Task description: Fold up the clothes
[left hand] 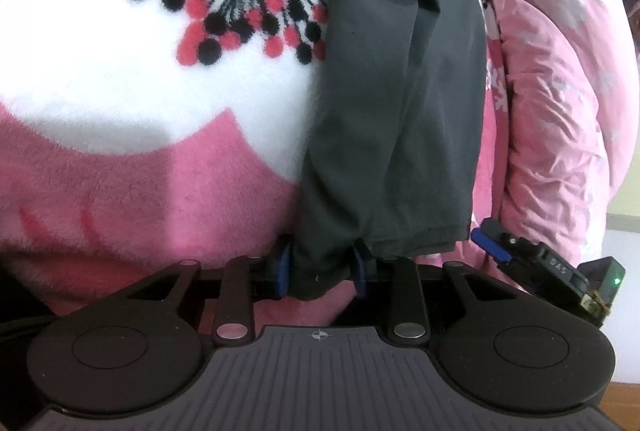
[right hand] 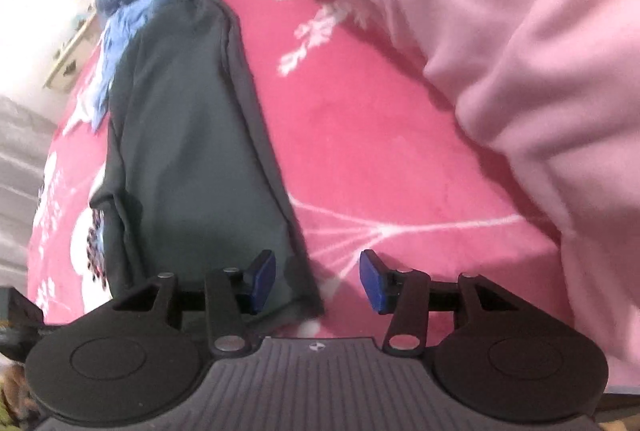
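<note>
Gripping hem corner of dark grey garment (left hand: 396, 103): left gripper (left hand: 322, 267), pads pinched on bunched fabric. Right gripper (right hand: 318, 281) spread wide, corner lying between pads. Garment folded lengthwise, flat on pink floral blanket (right hand: 360, 151).

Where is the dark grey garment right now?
The dark grey garment lies lengthwise on the pink floral blanket, beside the pink quilt; the left gripper pinches its near hem corner.

Dark grey trousers (left hand: 400, 103), folded lengthwise into a long narrow strip, lying flat on the bed; hem end bunched, gathered waistband far off.
</note>
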A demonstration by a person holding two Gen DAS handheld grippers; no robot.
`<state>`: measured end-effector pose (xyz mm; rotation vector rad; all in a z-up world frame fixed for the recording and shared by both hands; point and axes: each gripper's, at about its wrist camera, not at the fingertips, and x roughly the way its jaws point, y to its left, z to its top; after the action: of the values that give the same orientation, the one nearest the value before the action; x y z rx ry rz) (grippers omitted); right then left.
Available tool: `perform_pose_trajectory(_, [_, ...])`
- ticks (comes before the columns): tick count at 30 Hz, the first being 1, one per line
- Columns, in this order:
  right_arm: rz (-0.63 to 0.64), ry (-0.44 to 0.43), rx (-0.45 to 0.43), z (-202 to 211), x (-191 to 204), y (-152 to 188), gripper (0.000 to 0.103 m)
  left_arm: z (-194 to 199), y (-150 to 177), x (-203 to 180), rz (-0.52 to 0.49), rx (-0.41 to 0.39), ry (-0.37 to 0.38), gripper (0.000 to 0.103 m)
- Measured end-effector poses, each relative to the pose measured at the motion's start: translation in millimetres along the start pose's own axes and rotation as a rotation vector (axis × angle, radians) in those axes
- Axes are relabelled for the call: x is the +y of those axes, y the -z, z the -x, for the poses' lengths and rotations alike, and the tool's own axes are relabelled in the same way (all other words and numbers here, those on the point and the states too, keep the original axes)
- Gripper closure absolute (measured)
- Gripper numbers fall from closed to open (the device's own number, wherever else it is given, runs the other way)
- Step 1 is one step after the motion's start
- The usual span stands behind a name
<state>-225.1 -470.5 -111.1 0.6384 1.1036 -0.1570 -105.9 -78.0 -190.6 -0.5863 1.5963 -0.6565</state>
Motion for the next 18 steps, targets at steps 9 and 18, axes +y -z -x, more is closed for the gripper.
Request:
perform_pose_trajectory(9, [-0.051,-0.054,0.066,-29,4,6,0.061,-7,-3,-7,-0.007,-0.006,-0.003,0.072])
perform_pose_trajectory(18, [-0.098,-0.095,0.112,-38,4,20,0.095,-5,1,-15,-0.077,-0.033,-0.049,0.085])
